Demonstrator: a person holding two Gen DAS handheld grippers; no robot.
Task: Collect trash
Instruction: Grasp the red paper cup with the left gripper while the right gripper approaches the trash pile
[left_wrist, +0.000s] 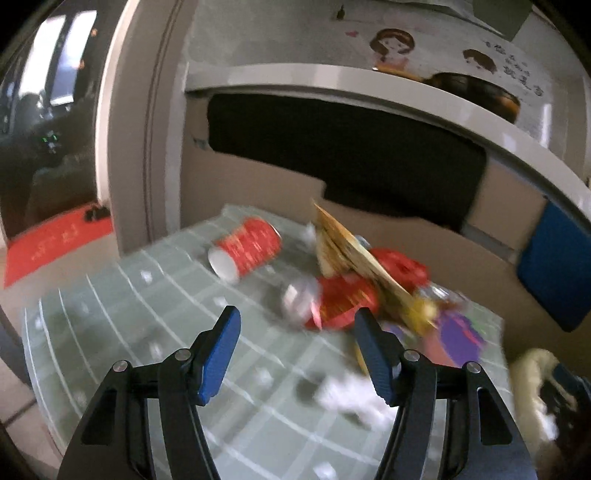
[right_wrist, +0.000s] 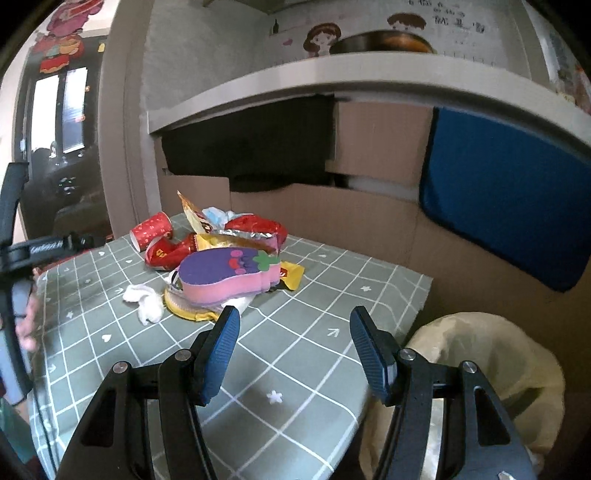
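While both of my grippers hang over the table (right_wrist: 332, 280) with its green checked cloth, neither has hold of anything. My left gripper (left_wrist: 295, 325) stands wide open, its blue pads apart with only cloth and blurred litter showing between them. My right gripper (right_wrist: 291, 325) is spread just as wide, and only bare cloth lies between its fingers.

The trash sits in a heap toward the far side of the table, near the cardboard (right_wrist: 332, 218) that stands behind it. A red paper cup (right_wrist: 151, 229) lies on its side at the left edge of the heap, its white mouth turned toward me. Beside it are crumpled red wrappers (right_wrist: 173, 253), a yellow packet (left_wrist: 354, 258) tilted up on edge, and a bit of silver foil (right_wrist: 247, 233). In front lies a purple and pink eggplant-shaped piece (right_wrist: 225, 275), resting on a yellow wrapper (right_wrist: 291, 275). Wads of white tissue (right_wrist: 144, 301) lie on the cloth just left of it, nearest my left gripper.

Off the right corner of the table, lower down, stands a bin lined with a pale bag (right_wrist: 491, 354), close under my right gripper. At the left edge of the right view I see a hand (right_wrist: 27, 325) on the other gripper's handle.
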